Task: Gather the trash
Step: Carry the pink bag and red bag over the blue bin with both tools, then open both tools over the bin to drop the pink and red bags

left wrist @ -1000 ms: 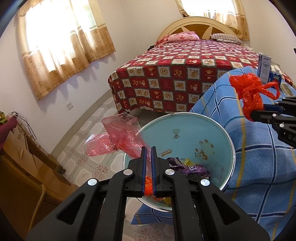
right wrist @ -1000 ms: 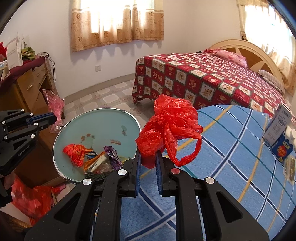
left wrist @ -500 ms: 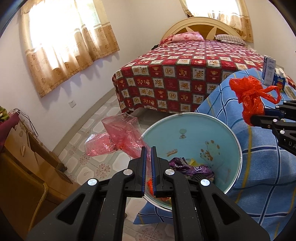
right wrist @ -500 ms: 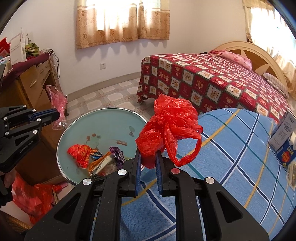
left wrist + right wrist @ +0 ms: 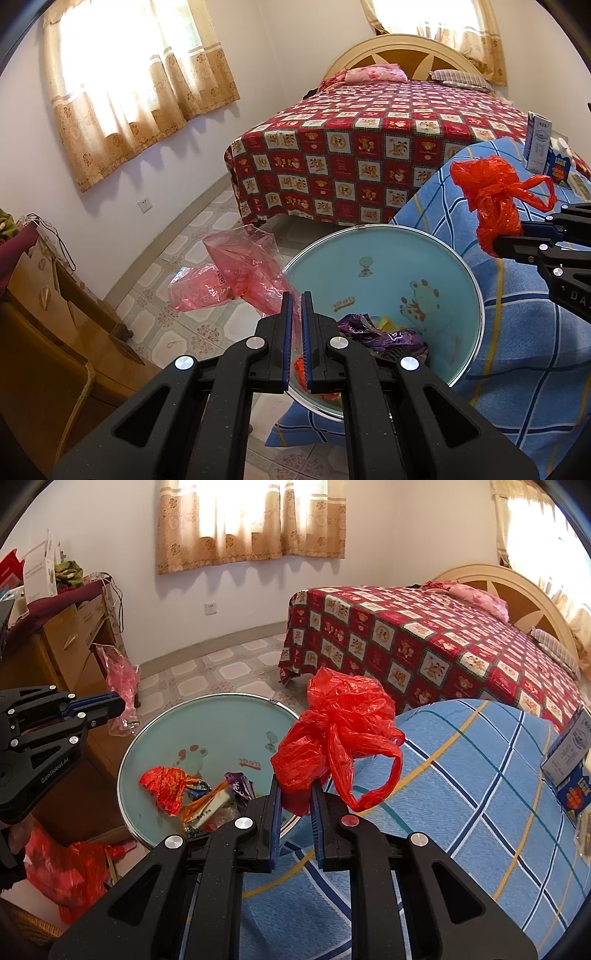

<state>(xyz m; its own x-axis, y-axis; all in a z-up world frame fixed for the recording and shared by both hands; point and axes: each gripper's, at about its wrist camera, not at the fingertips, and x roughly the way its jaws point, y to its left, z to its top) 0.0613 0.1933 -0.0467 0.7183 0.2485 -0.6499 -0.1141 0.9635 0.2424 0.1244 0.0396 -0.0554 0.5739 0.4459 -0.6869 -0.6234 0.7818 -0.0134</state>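
Two grips are kept: the left hand-held gripper (image 5: 296,299) clamped on the basin (image 5: 443,273) rim, the right hand-held gripper (image 5: 295,794) pinching the red plastic bag (image 5: 340,734), best released only once centred over the basin.

At your lower right lies the blue plaid-covered surface (image 5: 461,794), with cartons (image 5: 570,760) standing at its right edge. Upper left, the tiled floor (image 5: 229,668) runs up to the red-quilted bed (image 5: 424,642).
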